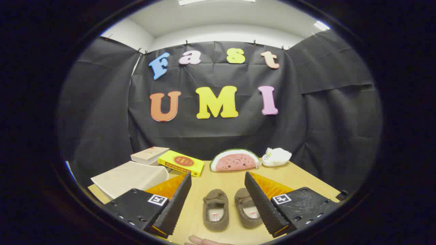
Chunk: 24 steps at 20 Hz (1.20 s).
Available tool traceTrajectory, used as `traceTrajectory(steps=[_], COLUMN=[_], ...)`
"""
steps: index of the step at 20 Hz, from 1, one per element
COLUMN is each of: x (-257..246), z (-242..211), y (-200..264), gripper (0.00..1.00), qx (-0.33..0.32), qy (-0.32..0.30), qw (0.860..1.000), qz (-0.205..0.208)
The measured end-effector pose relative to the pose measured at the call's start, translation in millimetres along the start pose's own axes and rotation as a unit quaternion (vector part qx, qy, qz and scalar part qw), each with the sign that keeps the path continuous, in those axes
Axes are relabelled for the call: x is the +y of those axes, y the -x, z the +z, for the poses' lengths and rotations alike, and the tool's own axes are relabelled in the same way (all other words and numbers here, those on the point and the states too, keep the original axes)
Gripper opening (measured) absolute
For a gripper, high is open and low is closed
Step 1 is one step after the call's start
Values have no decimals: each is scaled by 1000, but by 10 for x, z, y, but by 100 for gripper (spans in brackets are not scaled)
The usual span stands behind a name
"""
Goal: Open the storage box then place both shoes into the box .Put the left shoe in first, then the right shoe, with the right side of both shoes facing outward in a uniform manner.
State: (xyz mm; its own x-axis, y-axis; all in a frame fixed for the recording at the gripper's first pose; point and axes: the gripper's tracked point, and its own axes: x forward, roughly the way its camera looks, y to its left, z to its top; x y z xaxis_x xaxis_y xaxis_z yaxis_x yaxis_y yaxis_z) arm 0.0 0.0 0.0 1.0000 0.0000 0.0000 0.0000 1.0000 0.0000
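Two brown slipper shoes lie side by side on the wooden table [221, 180], toes pointing away from me. The left shoe [215, 209] sits between my fingers; the right shoe [248, 211] lies close against the right finger, partly hidden behind it. My gripper [218, 177] hovers above them, open, with nothing between its fingers. A beige storage box [131, 177] with its lid down stands to the left, just beyond the left finger.
At the back of the table lie a yellow book [181, 162] and a pale book [149, 154], a watermelon plush [234, 160] and a white plush toy [276, 157]. A person's fingertip [201, 241] shows at the near edge, below the shoes.
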Motion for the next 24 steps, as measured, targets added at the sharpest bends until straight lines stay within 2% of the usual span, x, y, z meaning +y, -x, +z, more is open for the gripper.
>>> traceTrajectory(steps=[15, 20, 24], x=[29, 320, 685], z=[-19, -149, -353], y=[-14, -155, -329], gripper=[96, 95, 95], qx=[9, 36, 86], qy=[-7, -26, -54], qw=[1000, 998, 989], qz=[0, 47, 105])
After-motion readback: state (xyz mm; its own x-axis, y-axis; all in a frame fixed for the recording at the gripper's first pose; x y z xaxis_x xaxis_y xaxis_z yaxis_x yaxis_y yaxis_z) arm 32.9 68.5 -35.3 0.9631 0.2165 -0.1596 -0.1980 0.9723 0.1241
